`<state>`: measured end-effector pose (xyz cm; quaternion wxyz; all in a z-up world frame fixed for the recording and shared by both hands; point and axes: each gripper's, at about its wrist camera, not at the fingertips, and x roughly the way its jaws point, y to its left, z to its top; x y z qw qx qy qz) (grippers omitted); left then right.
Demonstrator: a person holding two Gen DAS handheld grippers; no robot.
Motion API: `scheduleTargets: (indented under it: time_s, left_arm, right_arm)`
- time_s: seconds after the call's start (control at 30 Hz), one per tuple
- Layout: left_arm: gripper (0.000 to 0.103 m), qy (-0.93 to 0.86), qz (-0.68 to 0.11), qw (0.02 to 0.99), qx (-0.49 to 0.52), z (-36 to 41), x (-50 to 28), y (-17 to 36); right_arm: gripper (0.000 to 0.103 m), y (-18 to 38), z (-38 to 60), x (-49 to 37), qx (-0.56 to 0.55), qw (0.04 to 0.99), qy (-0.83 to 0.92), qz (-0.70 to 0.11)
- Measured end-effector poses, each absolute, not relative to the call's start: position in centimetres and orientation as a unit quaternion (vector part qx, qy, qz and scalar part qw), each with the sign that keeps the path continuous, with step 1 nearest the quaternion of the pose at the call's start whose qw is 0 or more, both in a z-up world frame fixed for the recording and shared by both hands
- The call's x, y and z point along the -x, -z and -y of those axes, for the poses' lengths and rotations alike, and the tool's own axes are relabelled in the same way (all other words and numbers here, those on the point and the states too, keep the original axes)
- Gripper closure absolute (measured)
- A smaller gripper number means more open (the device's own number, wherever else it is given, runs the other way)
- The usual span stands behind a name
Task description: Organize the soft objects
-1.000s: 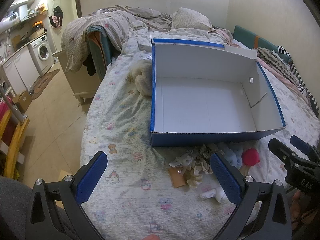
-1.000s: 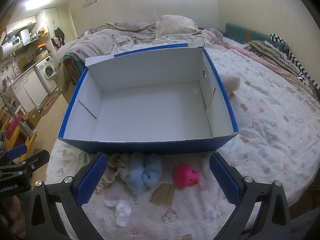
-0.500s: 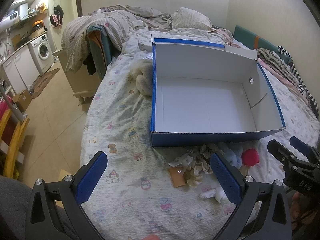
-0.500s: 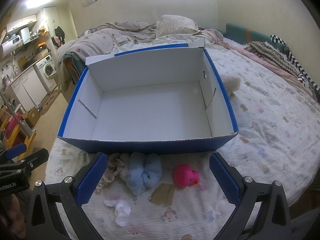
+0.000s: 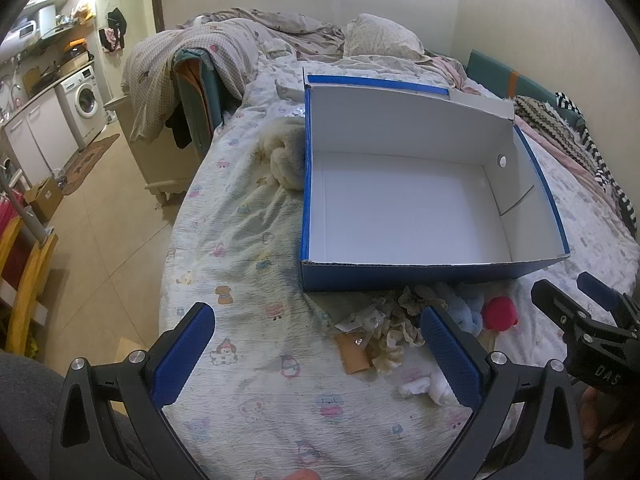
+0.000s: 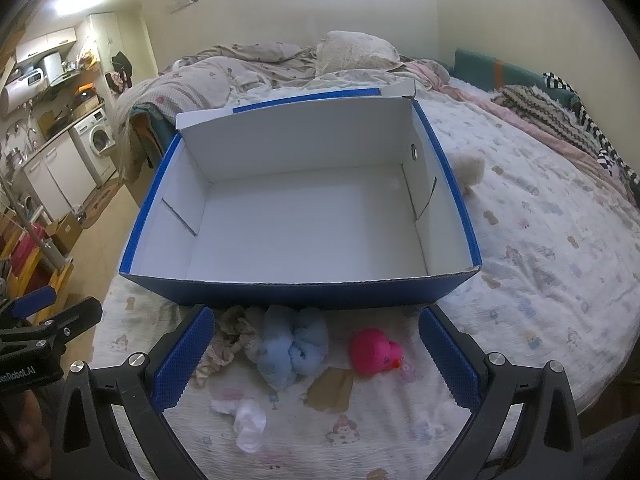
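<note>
Nothing's really moved since a second ago; left claw (image 5: 318, 354) and right claw (image 6: 316, 356) both hang wide apart over the bed (image 6: 540, 248); blue scrunchie (image 6: 292, 346) and pink duck (image 6: 374, 350) sit just beside the box (image 6: 304, 290).

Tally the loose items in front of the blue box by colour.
Light blue: 1, fluffy scrunchie
Pink: 1, rubber duck
Beige: 1, lacy fabric bundle
White: 1, small cloth
Brown: 1, card tag
Total: 5; blue box holds 0.
</note>
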<state>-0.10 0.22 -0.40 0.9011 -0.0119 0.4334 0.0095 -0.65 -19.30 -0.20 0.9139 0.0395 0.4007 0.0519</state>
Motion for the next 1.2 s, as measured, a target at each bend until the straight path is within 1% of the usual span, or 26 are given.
scheduleTargets:
  time_s: [1.2]
  left_arm:
    - [0.0, -0.011, -0.436, 0.9, 0.017, -0.29, 0.16, 0.2]
  right_arm:
    - [0.0, 0.48, 18.95, 0.62, -0.033, 0.91, -0.057, -0.409]
